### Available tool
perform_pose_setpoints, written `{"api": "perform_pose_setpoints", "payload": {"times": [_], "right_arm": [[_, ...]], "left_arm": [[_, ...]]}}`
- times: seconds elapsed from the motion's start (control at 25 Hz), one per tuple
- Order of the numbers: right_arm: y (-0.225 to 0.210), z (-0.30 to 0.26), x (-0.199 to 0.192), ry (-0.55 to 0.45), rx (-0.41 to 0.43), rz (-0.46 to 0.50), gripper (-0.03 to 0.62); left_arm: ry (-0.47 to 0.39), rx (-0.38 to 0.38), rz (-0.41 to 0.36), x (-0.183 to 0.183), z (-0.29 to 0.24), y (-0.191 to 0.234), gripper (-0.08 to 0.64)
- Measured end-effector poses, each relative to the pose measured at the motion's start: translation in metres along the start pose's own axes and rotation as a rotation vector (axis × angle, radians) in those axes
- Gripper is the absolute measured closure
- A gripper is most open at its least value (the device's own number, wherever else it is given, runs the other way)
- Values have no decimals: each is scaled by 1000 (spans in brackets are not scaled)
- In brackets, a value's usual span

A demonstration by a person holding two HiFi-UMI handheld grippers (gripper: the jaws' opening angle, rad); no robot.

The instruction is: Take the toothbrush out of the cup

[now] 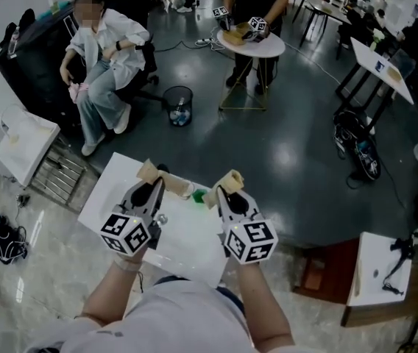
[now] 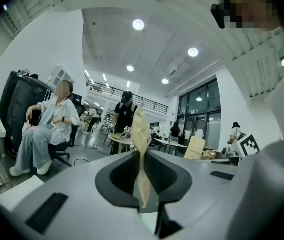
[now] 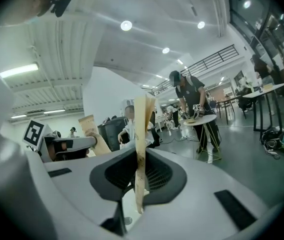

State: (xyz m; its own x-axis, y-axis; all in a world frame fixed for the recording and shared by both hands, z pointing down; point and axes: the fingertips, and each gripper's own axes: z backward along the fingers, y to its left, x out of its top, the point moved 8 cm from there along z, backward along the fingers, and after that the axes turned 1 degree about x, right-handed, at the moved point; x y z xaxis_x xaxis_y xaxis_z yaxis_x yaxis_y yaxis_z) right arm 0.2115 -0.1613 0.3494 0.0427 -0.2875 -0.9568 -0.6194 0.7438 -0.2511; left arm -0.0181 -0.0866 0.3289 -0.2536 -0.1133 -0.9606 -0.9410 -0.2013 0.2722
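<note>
Both grippers hang level above the white table [image 1: 107, 195], side by side, noses aimed toward 12 o'clock, away from the person. The left gripper [image 2: 141, 156] has its tan pads pressed flat together with nothing between them, and the right gripper [image 3: 140, 151] is closed the same way, so neither carries anything. In the head view a pale cup [image 1: 180, 189] seems to sit on the table between the two noses, at about 12 o'clock from the person's chest. A green piece at its 3 o'clock side is probably the toothbrush [image 1: 199, 195]. The grippers cover much of both, so I cannot tell whether the brush stands inside. I judge the removal has not begun: closed, raised jaws suit carrying, and one gripper would have to open before going down.
</note>
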Motion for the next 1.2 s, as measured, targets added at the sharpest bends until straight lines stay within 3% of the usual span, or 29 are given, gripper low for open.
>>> {"api": "perform_pose_setpoints", "payload": {"times": [0.32,1.2], "right_arm": [[24,6,-4,-13,80,17,545],[29,7,-17,-19,77,33,545]], "left_arm": [[-1,-7,-2,4,36,5,514],[6,-3,27,-5,48,15,514]]}}
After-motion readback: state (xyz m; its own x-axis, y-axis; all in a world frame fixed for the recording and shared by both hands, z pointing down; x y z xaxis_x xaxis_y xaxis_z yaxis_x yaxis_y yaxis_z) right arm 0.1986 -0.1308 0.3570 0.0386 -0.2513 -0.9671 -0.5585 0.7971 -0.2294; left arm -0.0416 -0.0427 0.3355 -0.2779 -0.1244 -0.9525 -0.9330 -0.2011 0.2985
